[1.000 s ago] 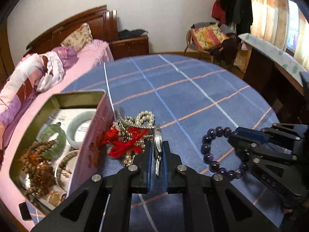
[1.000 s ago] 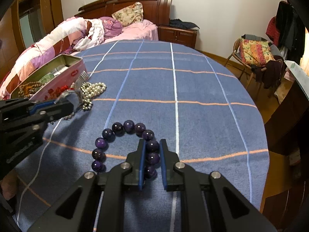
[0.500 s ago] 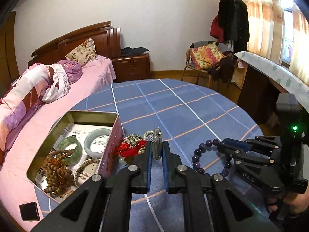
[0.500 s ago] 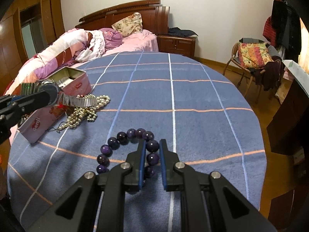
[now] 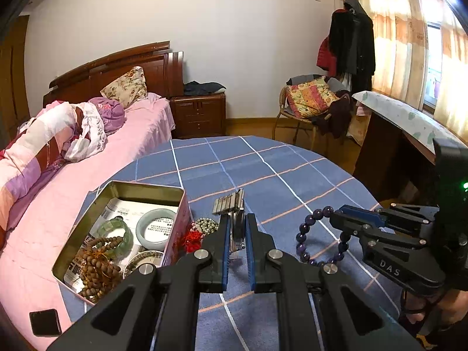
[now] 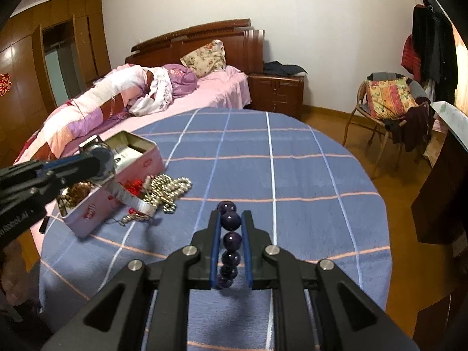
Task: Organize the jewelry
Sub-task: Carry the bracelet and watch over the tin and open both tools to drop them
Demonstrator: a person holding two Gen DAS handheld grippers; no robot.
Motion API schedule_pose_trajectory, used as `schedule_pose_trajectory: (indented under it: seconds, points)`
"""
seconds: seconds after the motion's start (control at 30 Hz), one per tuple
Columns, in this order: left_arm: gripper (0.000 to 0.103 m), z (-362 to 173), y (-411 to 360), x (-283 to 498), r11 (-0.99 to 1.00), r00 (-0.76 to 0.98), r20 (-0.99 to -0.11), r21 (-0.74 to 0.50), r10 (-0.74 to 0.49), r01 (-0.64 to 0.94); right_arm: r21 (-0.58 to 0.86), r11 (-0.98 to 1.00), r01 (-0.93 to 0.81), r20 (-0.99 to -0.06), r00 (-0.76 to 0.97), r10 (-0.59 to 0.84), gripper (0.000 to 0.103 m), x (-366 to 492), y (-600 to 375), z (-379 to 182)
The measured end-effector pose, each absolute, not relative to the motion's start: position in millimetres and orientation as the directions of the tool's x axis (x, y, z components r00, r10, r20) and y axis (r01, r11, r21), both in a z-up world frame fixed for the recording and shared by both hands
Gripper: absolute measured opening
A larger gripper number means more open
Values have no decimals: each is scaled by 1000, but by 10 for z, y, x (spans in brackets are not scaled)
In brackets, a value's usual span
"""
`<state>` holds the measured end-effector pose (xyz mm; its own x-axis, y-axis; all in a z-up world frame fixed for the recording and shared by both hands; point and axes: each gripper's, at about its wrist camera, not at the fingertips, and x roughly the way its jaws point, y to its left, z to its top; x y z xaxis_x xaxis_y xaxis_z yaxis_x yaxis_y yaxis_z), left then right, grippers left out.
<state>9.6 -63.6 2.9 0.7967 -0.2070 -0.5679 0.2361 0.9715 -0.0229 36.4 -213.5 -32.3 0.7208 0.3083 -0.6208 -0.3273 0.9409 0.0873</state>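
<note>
My left gripper (image 5: 236, 219) is shut on a silver metal watch (image 5: 234, 204), whose link band sticks up past the fingertips. It hangs above the blue checked tablecloth (image 5: 263, 169), just right of an open pink tin (image 5: 146, 187). In the right wrist view my right gripper (image 6: 231, 216) is shut on a purple bead bracelet (image 6: 231, 238), held on edge between the pads and clear of the cloth. From the left wrist view the bracelet (image 5: 307, 234) dangles from the right gripper (image 5: 336, 215). The left gripper (image 6: 102, 158) with the watch band (image 6: 131, 201) hovers beside the tin (image 6: 140, 143).
The tin holds two jade bangles (image 5: 155, 228), brown prayer beads (image 5: 96, 266) and paper. A pile of pearls and red cord (image 6: 166, 187) lies beside it. A pink bed (image 5: 87, 158) borders the round table on the left; a chair (image 6: 386, 99) stands beyond.
Both grippers rose. The watch came up out of the pile beside the tin, and the purple bracelet was lifted from lying flat on the cloth to hanging in the right gripper.
</note>
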Motion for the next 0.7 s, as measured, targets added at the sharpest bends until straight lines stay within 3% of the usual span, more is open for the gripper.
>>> schedule_pose_trajectory:
  seconds: [0.7]
  points:
    - [8,248,-486,69,976,822,-536,-22,-193,215,115,913,-391,-580,720,381,16,350,-2006,-107]
